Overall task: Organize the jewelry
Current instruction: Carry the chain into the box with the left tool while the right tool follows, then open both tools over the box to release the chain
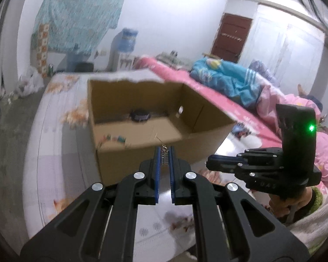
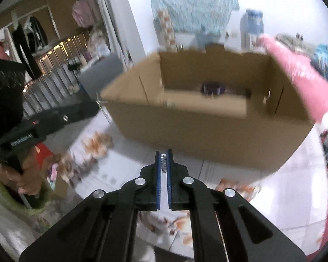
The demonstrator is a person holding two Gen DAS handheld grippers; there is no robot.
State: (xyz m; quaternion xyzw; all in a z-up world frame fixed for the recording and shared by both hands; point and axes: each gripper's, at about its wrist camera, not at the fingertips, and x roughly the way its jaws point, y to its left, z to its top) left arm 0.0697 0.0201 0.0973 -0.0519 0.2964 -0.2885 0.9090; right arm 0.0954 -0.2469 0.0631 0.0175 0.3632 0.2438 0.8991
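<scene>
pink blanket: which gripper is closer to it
Right. The right gripper is just left of the pink blanket; the left gripper is farther left, beyond the right one, facing the box.

box (image 1: 142, 100) on bed (image 1: 54, 113); dark object (image 1: 140, 115) inside box.

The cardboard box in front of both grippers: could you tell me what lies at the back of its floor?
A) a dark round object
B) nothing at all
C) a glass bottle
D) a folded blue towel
A: both wrist views show a dark round object on the floor of the open cardboard box, close to its far wall; blur hides what exactly it is.
</scene>
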